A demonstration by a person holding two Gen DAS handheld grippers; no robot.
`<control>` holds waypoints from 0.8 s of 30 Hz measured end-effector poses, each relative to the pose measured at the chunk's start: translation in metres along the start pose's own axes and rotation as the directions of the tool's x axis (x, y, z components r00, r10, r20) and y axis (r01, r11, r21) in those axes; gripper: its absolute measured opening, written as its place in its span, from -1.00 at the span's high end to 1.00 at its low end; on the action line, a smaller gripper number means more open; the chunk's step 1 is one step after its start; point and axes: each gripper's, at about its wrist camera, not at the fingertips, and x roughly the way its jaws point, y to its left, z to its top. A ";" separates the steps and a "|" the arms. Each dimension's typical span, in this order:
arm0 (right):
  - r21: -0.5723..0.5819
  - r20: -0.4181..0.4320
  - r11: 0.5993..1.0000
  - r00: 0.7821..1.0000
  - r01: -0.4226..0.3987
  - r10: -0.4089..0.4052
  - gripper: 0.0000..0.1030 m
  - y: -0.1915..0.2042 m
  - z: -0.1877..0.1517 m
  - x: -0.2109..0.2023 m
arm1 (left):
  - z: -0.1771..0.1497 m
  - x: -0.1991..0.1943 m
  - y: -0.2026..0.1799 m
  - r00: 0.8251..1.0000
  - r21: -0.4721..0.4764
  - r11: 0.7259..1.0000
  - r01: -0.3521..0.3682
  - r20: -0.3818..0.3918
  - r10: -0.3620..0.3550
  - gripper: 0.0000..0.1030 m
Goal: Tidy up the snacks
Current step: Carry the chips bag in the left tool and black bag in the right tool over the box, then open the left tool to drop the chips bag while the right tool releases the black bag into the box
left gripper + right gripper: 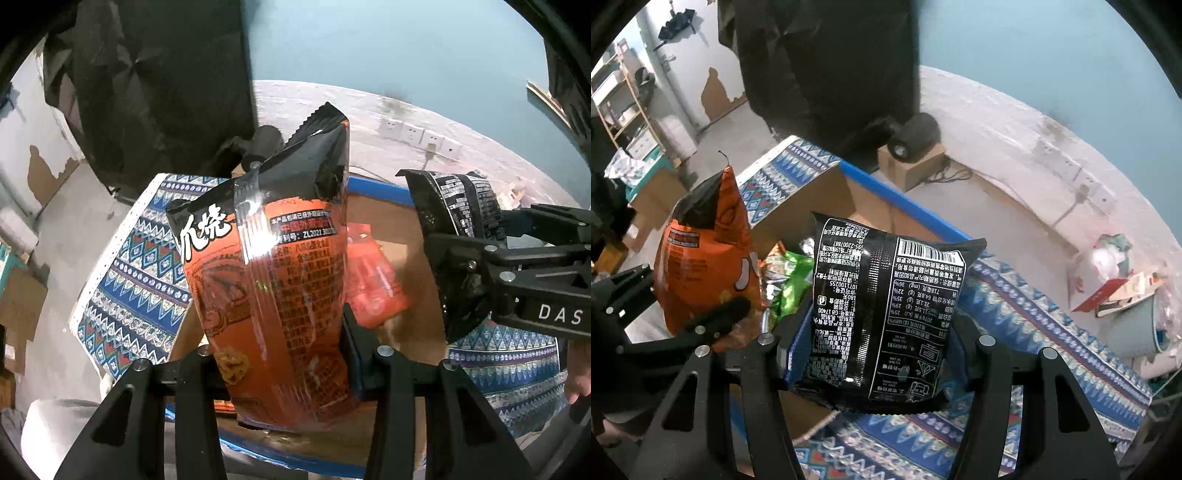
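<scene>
My left gripper (277, 332) is shut on an orange and black snack bag (273, 258), held upright over an open cardboard box with a blue-taped rim (376, 186). A red packet (373, 280) lies inside the box. To the right, my right gripper (480, 251) grips a black snack bag (454, 236). In the right wrist view, that black bag with white print and a barcode (886, 314) sits between the fingers of the right gripper (875, 332). The left gripper (676, 295) with the orange bag (705, 266) is at the left. Green packets (792, 273) show in the box (897, 199).
A blue patterned cloth (1034, 317) covers the surface around the box. A black cylinder on a small carton (916, 138) stands behind it, below dark hanging fabric. Wall sockets (417, 134) line the far wall. A shelf (620, 92) stands far left, and bags and a bin (1108, 266) at the right.
</scene>
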 end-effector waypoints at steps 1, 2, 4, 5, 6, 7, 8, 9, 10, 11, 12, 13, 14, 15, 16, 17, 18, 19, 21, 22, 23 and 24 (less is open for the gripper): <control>0.000 -0.006 1.000 1.000 -0.009 0.009 -0.17 0.002 0.001 0.004 | -0.001 0.002 0.002 1.000 -0.005 1.000 -0.004 -0.007 0.004 0.13; -0.001 -0.011 1.000 1.000 -0.014 0.014 -0.17 0.004 0.002 0.007 | -0.002 0.004 0.003 1.000 -0.008 1.000 -0.006 -0.017 0.006 0.13; -0.003 -0.018 1.000 1.000 -0.019 0.019 -0.17 0.007 0.003 0.013 | -0.003 0.010 0.007 0.999 -0.011 1.000 -0.006 -0.036 0.006 0.12; -0.006 -0.022 1.000 1.000 -0.020 0.019 -0.17 0.010 0.005 0.016 | -0.004 0.012 0.008 0.999 -0.016 1.000 -0.008 -0.045 0.007 0.12; -0.007 -0.023 1.000 1.000 -0.021 0.021 -0.17 0.011 0.006 0.018 | -0.004 0.013 0.009 0.999 -0.021 1.000 -0.011 -0.050 0.010 0.12; -0.010 -0.024 1.000 0.999 -0.023 0.023 -0.17 0.014 0.007 0.019 | -0.004 0.014 0.011 0.998 -0.026 1.000 -0.015 -0.054 0.014 0.10; -0.012 -0.026 1.000 0.999 -0.025 0.025 -0.17 0.015 0.008 0.020 | -0.005 0.015 0.012 0.998 -0.026 1.000 -0.015 -0.058 0.014 0.06; -0.013 -0.027 1.000 0.999 -0.026 0.026 -0.17 0.016 0.008 0.020 | -0.004 0.015 0.012 0.998 -0.028 0.999 -0.017 -0.057 0.016 -0.03; -0.013 -0.028 1.000 0.999 -0.027 0.027 -0.17 0.018 0.008 0.021 | -0.003 0.013 0.013 0.998 -0.028 0.999 -0.023 -0.052 0.022 -0.18; -0.014 -0.028 1.000 0.999 -0.027 0.026 -0.17 0.018 0.009 0.022 | -0.003 0.011 0.013 0.999 -0.027 0.999 -0.035 -0.041 0.034 -0.27; -0.014 -0.028 1.000 0.999 -0.026 0.026 -0.17 0.018 0.009 0.023 | -0.002 0.008 0.013 0.999 -0.024 0.999 -0.047 -0.028 0.046 -0.43; -0.014 -0.027 1.000 0.999 -0.026 0.026 -0.18 0.019 0.009 0.023 | -0.001 0.004 0.013 0.998 -0.021 0.998 -0.065 -0.014 0.064 -0.50; -0.013 -0.026 1.000 0.999 -0.026 0.026 -0.18 0.019 0.009 0.023 | 0.000 0.002 0.014 0.997 -0.017 0.997 -0.074 -0.006 0.074 -0.50; -0.013 -0.027 1.000 0.999 -0.028 0.027 -0.18 0.019 0.009 0.024 | 0.000 -0.001 0.013 0.997 -0.011 0.997 -0.081 0.003 0.081 -0.50; -0.012 -0.025 1.000 0.999 -0.028 0.028 -0.18 0.018 0.010 0.024 | 0.001 -0.003 0.014 0.996 -0.009 0.996 -0.085 0.006 0.085 -0.50; -0.012 -0.023 1.000 0.999 -0.029 0.029 -0.18 0.019 0.010 0.024 | 0.001 -0.005 0.015 0.996 -0.010 0.996 -0.087 0.007 0.088 -0.50; -0.013 -0.020 0.999 0.999 -0.032 0.032 -0.18 0.019 0.011 0.024 | 0.001 -0.005 0.016 0.996 -0.012 0.996 -0.087 0.007 0.087 -0.50; -0.014 -0.017 0.999 0.999 -0.036 0.036 -0.18 0.019 0.011 0.024 | 0.001 -0.007 0.017 0.996 -0.016 0.996 -0.084 0.007 0.084 -0.50; -0.013 -0.010 0.999 0.999 -0.043 0.043 -0.21 0.020 0.012 0.023 | 0.001 -0.008 0.018 0.996 -0.020 0.996 -0.083 0.010 0.083 -0.52; -0.011 -0.005 0.999 0.999 -0.047 0.047 -0.23 0.020 0.012 0.022 | 0.001 -0.009 0.019 0.996 -0.021 0.996 -0.088 0.009 0.088 -0.53; -0.011 0.001 0.999 0.999 -0.051 0.051 -0.28 0.020 0.013 0.020 | 0.001 -0.010 0.019 0.996 -0.019 0.996 -0.092 0.011 0.092 -0.53; -0.011 0.006 0.999 0.999 -0.053 0.053 -0.37 0.021 0.013 0.018 | 0.001 -0.012 0.019 0.995 -0.017 0.995 -0.095 0.014 0.096 -0.53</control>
